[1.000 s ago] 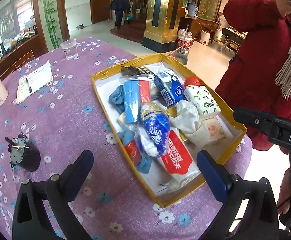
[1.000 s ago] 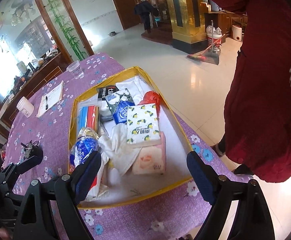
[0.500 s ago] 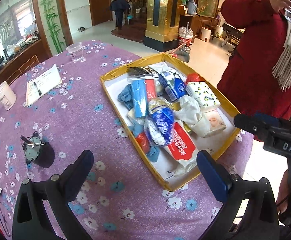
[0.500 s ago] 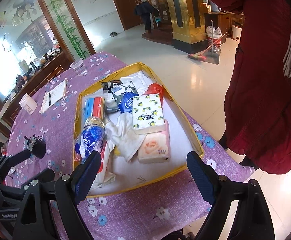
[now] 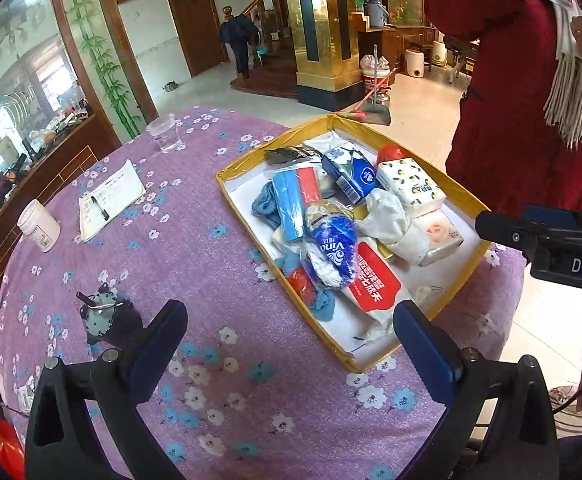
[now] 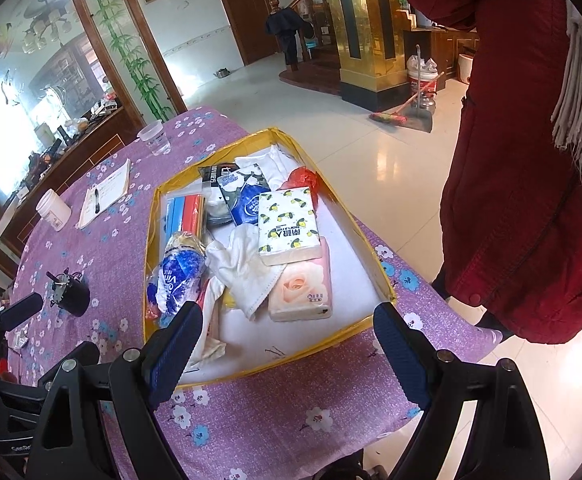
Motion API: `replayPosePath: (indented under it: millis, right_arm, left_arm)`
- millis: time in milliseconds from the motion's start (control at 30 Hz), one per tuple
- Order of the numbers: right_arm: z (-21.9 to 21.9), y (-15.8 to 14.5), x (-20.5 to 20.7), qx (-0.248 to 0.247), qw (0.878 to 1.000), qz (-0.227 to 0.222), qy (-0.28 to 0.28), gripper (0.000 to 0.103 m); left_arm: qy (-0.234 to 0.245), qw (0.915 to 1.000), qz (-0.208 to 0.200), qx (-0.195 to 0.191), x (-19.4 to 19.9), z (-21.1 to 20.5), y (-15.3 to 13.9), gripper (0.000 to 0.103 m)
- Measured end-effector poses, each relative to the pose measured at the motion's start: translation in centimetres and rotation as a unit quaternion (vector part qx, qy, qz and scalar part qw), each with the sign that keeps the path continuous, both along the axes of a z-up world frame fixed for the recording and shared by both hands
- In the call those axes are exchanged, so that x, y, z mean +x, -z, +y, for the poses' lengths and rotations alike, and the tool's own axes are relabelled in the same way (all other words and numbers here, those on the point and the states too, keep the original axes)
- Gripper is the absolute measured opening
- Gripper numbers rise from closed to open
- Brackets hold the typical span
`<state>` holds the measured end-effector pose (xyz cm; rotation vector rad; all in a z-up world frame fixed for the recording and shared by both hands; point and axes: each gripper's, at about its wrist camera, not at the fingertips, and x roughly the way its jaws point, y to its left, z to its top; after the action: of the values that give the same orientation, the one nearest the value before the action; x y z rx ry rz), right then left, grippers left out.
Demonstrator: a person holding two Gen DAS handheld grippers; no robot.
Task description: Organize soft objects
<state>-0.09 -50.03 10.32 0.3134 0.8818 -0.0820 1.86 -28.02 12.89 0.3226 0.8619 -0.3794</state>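
Note:
A yellow-rimmed shallow box [image 5: 461, 194] [image 6: 371, 246] lies on the purple flowered tablecloth and holds several soft packs. Among them are a lemon-print tissue pack [image 5: 411, 188] [image 6: 289, 224], a rose-print tissue pack [image 6: 303, 286], a blue Vinda pack [image 5: 333, 246] [image 6: 177, 274], a white cloth [image 5: 391, 220] [image 6: 247, 264] and a red-and-white pack [image 5: 373, 280]. My left gripper [image 5: 291, 340] is open and empty, held above the cloth near the box's near-left side. My right gripper [image 6: 287, 354] is open and empty above the box's near edge.
A black cup with clips [image 5: 109, 318] [image 6: 71, 290] stands left of the box. A notepad with pen [image 5: 111, 200], a white jar [image 5: 39, 226] and a clear cup [image 5: 165, 134] sit further back. A person in a red coat [image 6: 523, 184] stands at the table's right edge.
Both grippers have pulled back and up from the box, so it looks smaller and further off. Both stay open and empty. The box's contents have not moved.

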Motion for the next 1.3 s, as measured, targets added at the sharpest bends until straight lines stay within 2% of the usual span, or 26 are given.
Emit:
replayPosePath:
  millis: [300, 1300]
  right_arm:
    - [-0.1, 0.0, -0.2, -0.001, 1.0, 0.0, 0.005, 0.09]
    - [0.9, 0.1, -0.4, -0.008, 1.0, 0.004, -0.003, 0.09]
  left_arm:
    - [0.002, 0.9998, -0.004, 0.018, 0.1, -0.6, 0.3, 0.102]
    - [0.016, 0.9997, 0.014, 0.014, -0.2, -0.9, 1.0, 0.102]
